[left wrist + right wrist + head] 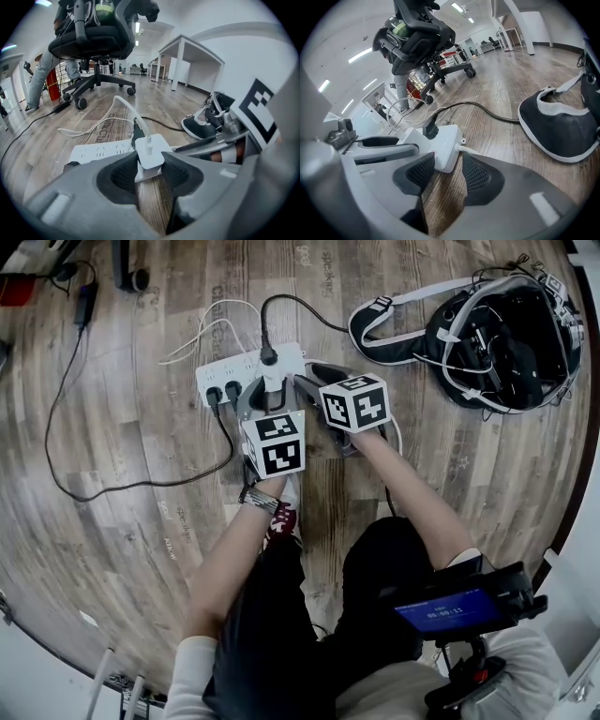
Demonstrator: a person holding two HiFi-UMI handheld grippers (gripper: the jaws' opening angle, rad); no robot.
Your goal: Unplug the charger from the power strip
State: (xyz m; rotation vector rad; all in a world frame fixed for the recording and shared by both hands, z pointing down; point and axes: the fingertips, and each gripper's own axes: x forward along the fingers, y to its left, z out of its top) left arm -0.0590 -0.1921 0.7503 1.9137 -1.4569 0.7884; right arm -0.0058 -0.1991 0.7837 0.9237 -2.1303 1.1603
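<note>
The white charger (151, 152) sits plugged into the white power strip (101, 152) on the wooden floor (187, 112). The left hand-held gripper (150, 171) has its jaws drawn in on the charger's two sides, pads in contact. The right hand-held gripper (443, 169) stands wide open astride the strip's end — one pad against it, the other just clear.

The floor (112, 521) is of grey-brown wooden planks, and some boards carry faint printed letters. Farther back a black office chair (96, 37) stands on a five-armed base with wheels. Beyond it a white table (187, 50) with thin square legs stands near a plain white wall (255, 56). Long bright strip lamps (456, 6) run along the white ceiling (361, 28).
</note>
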